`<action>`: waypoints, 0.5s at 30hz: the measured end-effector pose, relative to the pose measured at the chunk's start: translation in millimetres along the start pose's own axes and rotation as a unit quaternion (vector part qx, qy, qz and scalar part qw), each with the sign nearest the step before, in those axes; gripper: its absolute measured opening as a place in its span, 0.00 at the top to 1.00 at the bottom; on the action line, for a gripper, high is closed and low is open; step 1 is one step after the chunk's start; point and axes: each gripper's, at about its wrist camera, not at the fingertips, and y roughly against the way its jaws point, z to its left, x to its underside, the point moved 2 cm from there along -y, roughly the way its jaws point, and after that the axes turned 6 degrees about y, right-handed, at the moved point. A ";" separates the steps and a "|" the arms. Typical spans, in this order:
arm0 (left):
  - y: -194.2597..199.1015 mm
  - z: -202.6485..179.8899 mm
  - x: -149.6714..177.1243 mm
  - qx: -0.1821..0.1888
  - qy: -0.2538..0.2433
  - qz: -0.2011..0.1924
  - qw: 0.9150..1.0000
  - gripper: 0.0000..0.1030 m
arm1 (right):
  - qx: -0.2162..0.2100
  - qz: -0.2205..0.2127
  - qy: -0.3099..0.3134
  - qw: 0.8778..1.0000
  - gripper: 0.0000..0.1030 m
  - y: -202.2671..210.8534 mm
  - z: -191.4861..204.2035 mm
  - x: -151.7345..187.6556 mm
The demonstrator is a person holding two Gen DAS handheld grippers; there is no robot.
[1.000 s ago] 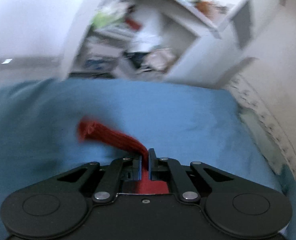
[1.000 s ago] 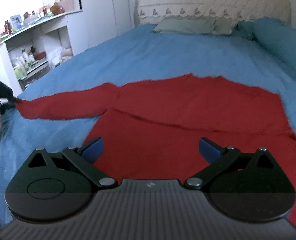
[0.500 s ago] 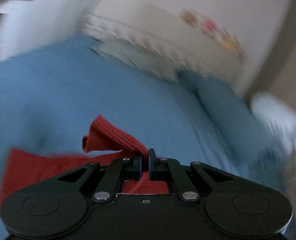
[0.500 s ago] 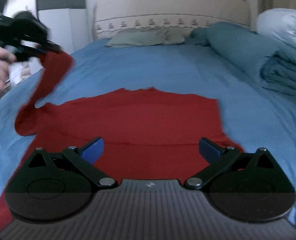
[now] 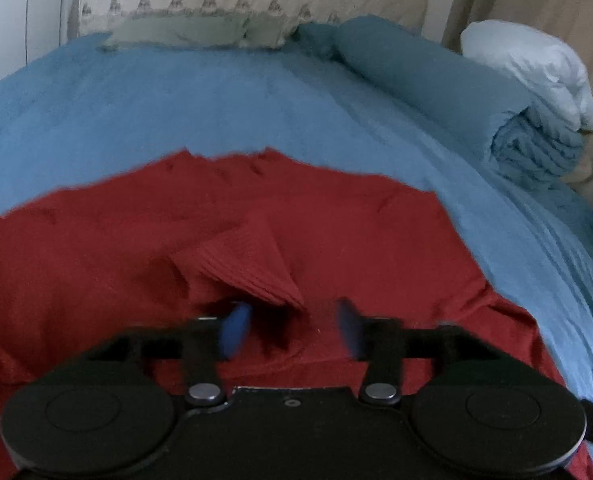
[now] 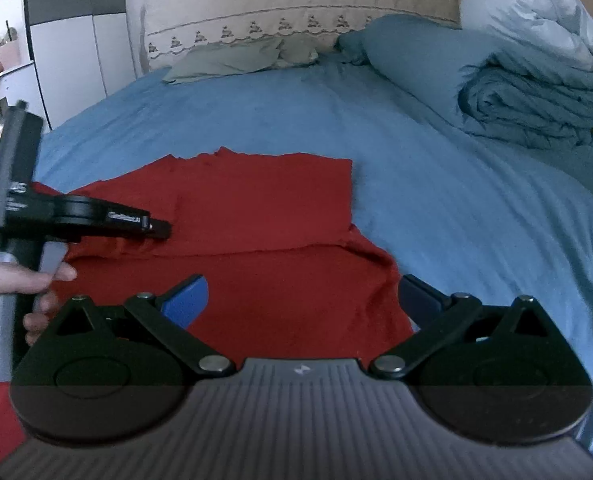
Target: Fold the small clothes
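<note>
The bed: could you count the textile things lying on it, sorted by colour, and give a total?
Red: 1, the sweater.
Grey-green: 1, the flat pillow.
Teal blue: 1, the rolled duvet.
White: 1, the bundled duvet on top of the teal one.
Total: 4, all on the blue sheet.

The sweater (image 5: 336, 232) is matt red cloth, its cuff (image 5: 248, 268) ribbed knit. The bed sheet (image 6: 436, 184) is soft blue cloth. Both tools look matt black plastic with shiny metal rivets (image 6: 386, 365).

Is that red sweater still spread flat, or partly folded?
Partly folded: the red sweater has its sleeve cuff lying across the body, released.
</note>
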 end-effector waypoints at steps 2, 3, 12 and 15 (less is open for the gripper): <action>22.0 8.6 -2.1 -0.002 -0.009 -0.014 1.000 0.29 | -0.002 -0.005 0.000 1.000 0.00 3.3 3.7 -1.9; 29.8 13.1 -5.7 -0.002 -0.011 -0.016 1.000 0.28 | -0.005 -0.009 0.002 1.000 0.00 4.9 6.1 -3.4; 103.2 81.3 1.1 -0.031 -0.020 -0.057 0.998 0.02 | -0.088 -0.019 0.087 0.992 0.00 -16.2 67.4 -49.4; 107.3 104.8 18.3 -0.036 0.016 -0.065 0.997 0.02 | -0.099 -0.017 0.149 0.984 0.00 -41.5 105.7 -66.0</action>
